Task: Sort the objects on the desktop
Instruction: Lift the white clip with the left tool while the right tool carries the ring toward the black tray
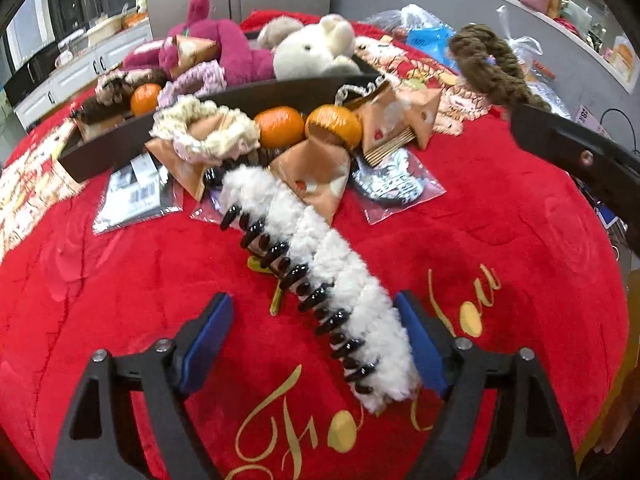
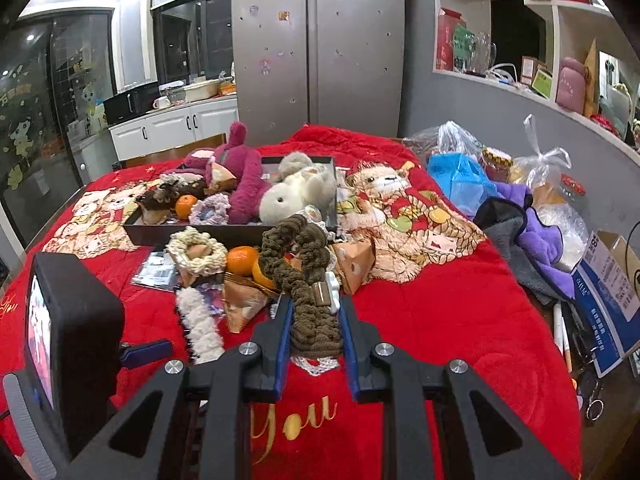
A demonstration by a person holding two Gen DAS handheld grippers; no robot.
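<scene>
Lying slantwise on the red blanket [image 1: 500, 208] that covers the desk, the white fluffy hair claw [image 1: 320, 264] is the thing the coming move turns on — its long axis runs from the far left, near the heap of tangerines and paper packets, down toward the near right. The left tongs [image 1: 316, 356] stand wide open around its near end: the right blue pad sits just beside or against the fleece, while the left pad is clear of the row of black teeth, so nothing is gripped. Because the clip crosses the gap at a slant, a close would probably catch only its tail unless the tongs turn to square up. The right tongs [image 2: 316, 326] are clamped on a brown knitted scrunchie [image 2: 304, 264] — they are busy and farther off. The dark tray [image 1: 280, 92] of plush toys sits beyond the heap.
</scene>
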